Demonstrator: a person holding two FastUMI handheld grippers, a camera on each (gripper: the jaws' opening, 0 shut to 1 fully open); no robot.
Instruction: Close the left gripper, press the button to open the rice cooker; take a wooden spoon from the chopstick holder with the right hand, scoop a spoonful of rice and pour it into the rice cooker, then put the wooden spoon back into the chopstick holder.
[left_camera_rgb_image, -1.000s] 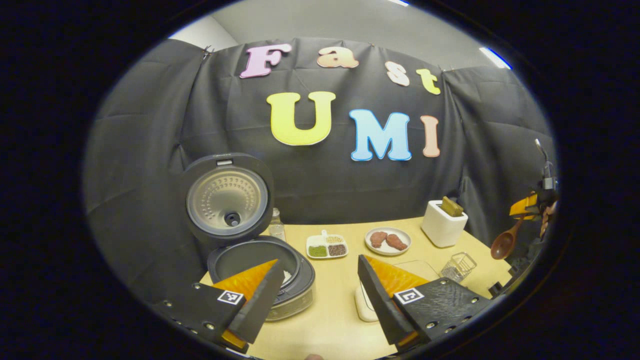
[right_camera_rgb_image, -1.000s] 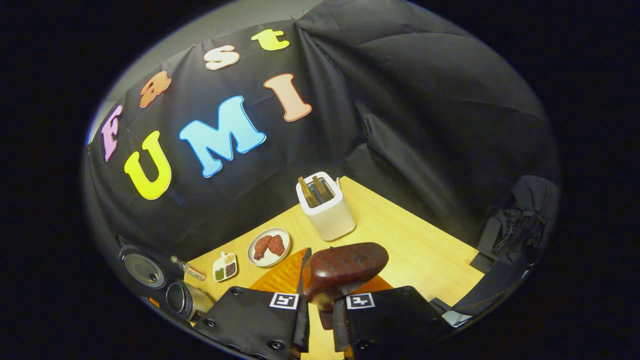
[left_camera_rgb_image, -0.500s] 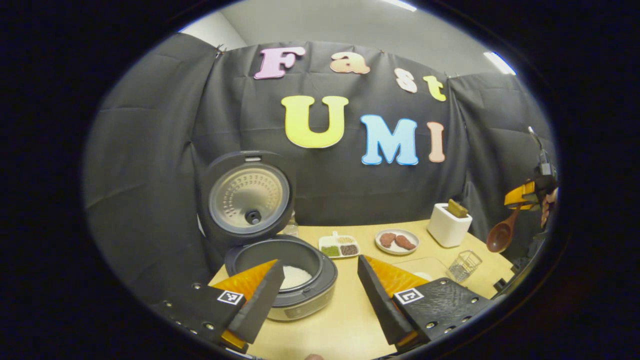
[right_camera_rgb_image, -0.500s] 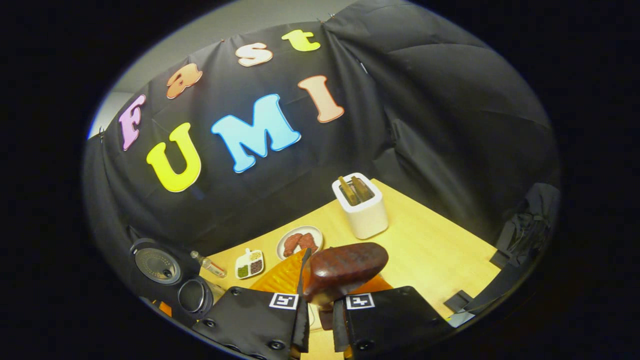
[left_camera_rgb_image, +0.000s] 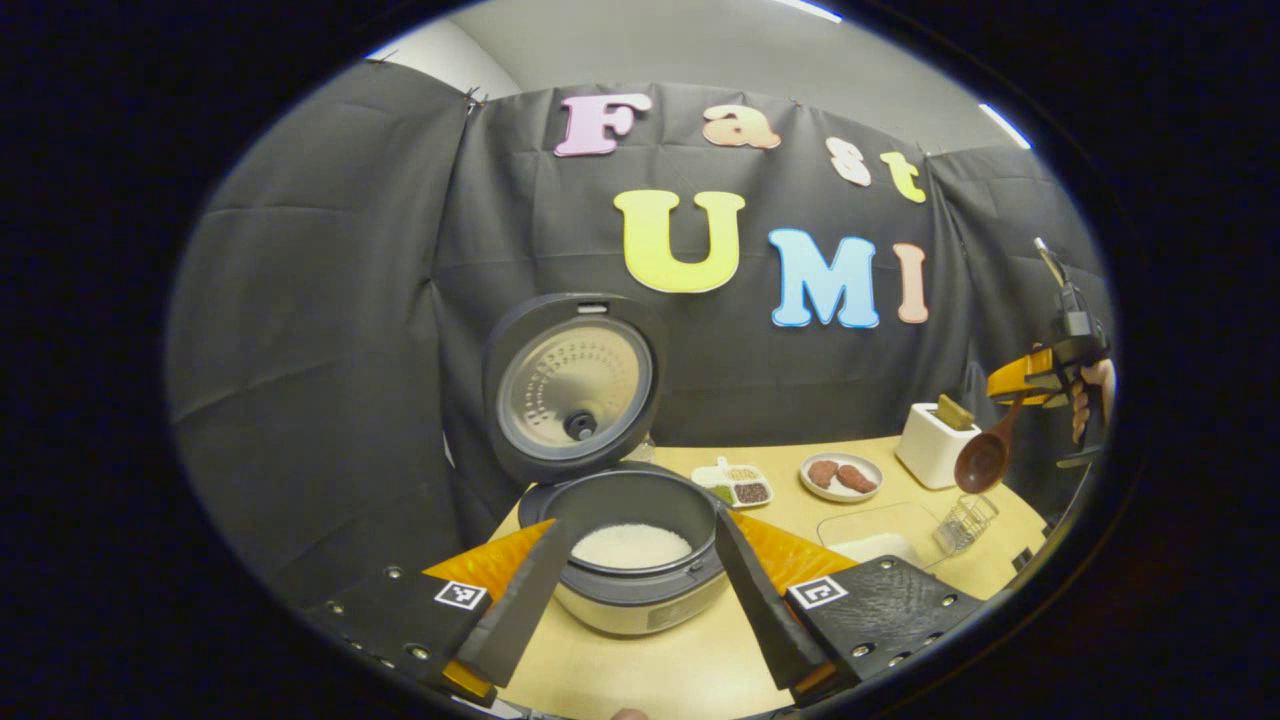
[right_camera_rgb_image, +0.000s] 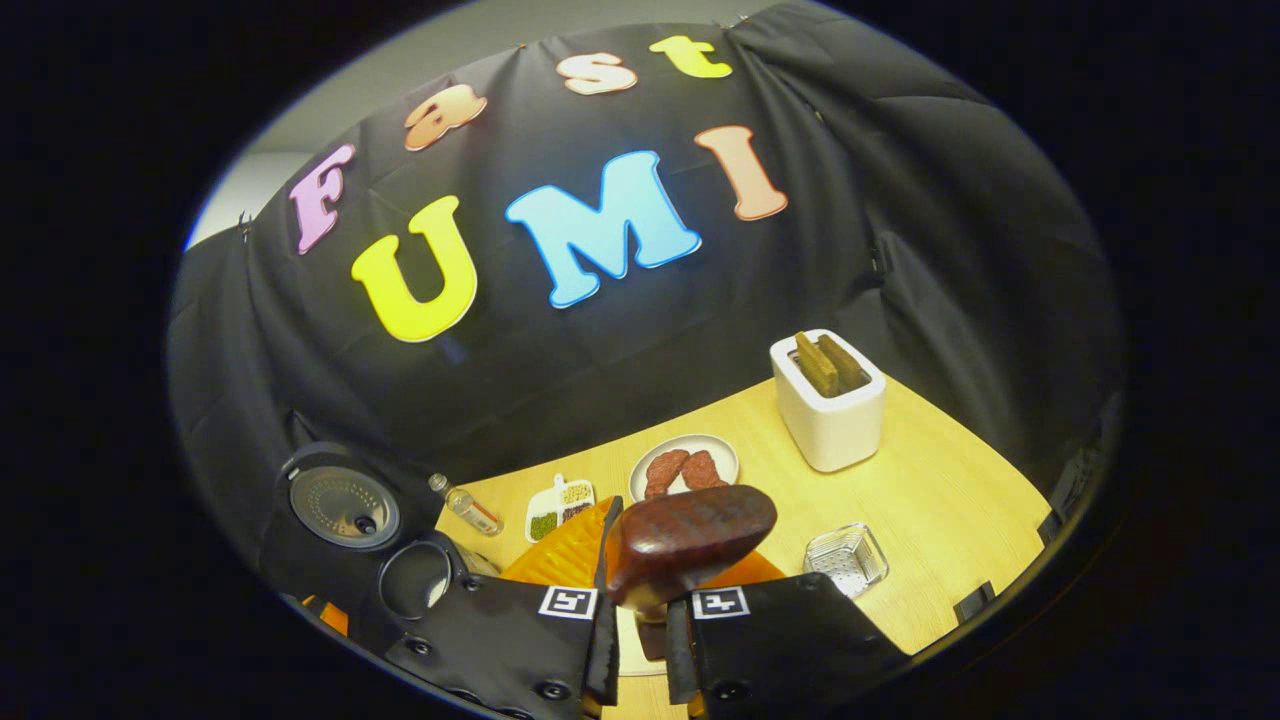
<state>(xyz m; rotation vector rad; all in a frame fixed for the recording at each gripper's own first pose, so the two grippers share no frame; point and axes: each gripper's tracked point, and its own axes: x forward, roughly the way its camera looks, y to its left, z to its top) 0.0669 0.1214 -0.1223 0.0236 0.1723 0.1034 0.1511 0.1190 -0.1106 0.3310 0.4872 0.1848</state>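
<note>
Standing open at the left of the table (left_camera_rgb_image: 690, 670), the rice cooker (left_camera_rgb_image: 640, 560) has its lid (left_camera_rgb_image: 575, 385) tipped up and back against the booth wall, so the pot mouth is free from above; white rice lies in the bottom of the pot. The left gripper (left_camera_rgb_image: 640, 590) hangs just near of the cooker with its fingers spread wide and holding nothing, one on each side of the pot in its own view. I judge the button press done, and this gripper is parked low and near so that the space over the pot stays free.

Farther right on the table sit a divided dish of beans (left_camera_rgb_image: 738, 485), a plate of meat pieces (left_camera_rgb_image: 840, 476) and a clear container (left_camera_rgb_image: 880, 525) with something white in it, probably the rice supply, though I cannot tell for certain. Beside it stands the wire chopstick holder (left_camera_rgb_image: 965, 522), with a white toaster (left_camera_rgb_image: 932, 447) at the far right.

The right gripper (left_camera_rgb_image: 1035, 385) is raised above the holder, a hand (left_camera_rgb_image: 1085, 400) behind it. Its fingers pinch the handle of the wooden spoon (right_camera_rgb_image: 690, 540), the bowl hanging down and showing no rice in the left gripper view. Held high like this, the spoon is out of the holder's wire rim and free to travel to the rice, so scooping looks like the next step.
</note>
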